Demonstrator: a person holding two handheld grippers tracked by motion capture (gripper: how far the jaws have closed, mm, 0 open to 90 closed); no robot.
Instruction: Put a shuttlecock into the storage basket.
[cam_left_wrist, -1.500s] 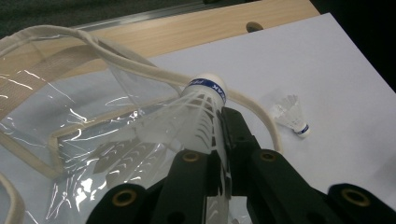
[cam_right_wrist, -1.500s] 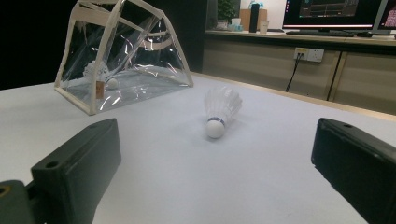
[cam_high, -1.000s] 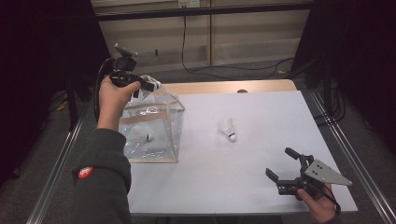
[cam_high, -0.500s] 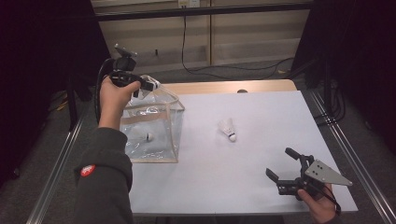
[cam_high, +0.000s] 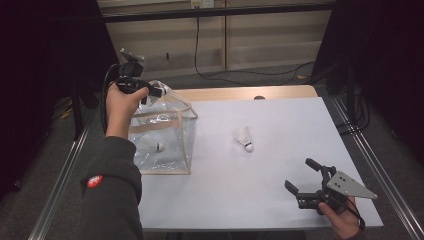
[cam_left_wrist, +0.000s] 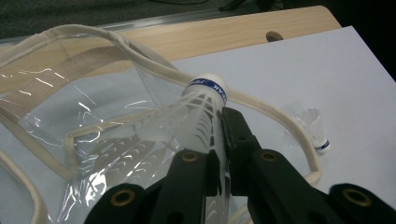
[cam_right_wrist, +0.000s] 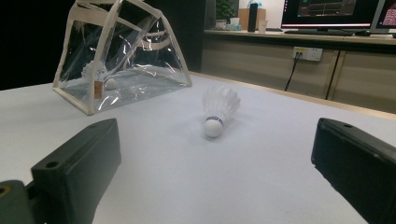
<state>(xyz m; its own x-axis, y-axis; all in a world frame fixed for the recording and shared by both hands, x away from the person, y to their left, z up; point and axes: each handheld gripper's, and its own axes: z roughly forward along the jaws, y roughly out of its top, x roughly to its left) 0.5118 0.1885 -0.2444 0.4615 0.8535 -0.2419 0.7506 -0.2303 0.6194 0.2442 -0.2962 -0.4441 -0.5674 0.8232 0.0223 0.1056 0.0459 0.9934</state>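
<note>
Left gripper (cam_high: 159, 92) raised over the clear bag's (cam_high: 165, 132) open top, jaws nearly closed and clamped on the feather skirt of a shuttlecock (cam_left_wrist: 201, 109). In the left gripper view, held shuttlecock pinched between the two black jaws, its white cork with the blue band pointing away past the jaw tips, just above the bag's cream-edged rim (cam_left_wrist: 140, 56). Beyond the jaw tips and below, the bag's clear plastic walls and the white tabletop (cam_high: 270, 125). Inside the bag, resting on its floor, a second shuttlecock (cam_high: 159, 146), well under the closed jaws. Right gripper (cam_high: 306, 176) low at the table's near corner, jaws spread wide and holding nothing. In the right gripper view, a third shuttlecock (cam_right_wrist: 218, 112) lying on the white surface ahead of the gap between the jaws, well beyond their tips, cork end turned toward the jaws, feathers away. Farther off, ahead of the left-hand jaw in that view, the clear bag (cam_right_wrist: 123, 56) standing on the table. Same loose shuttlecock (cam_left_wrist: 316, 133) visible to the right of the left gripper's jaws, outside the bag's rim.
</note>
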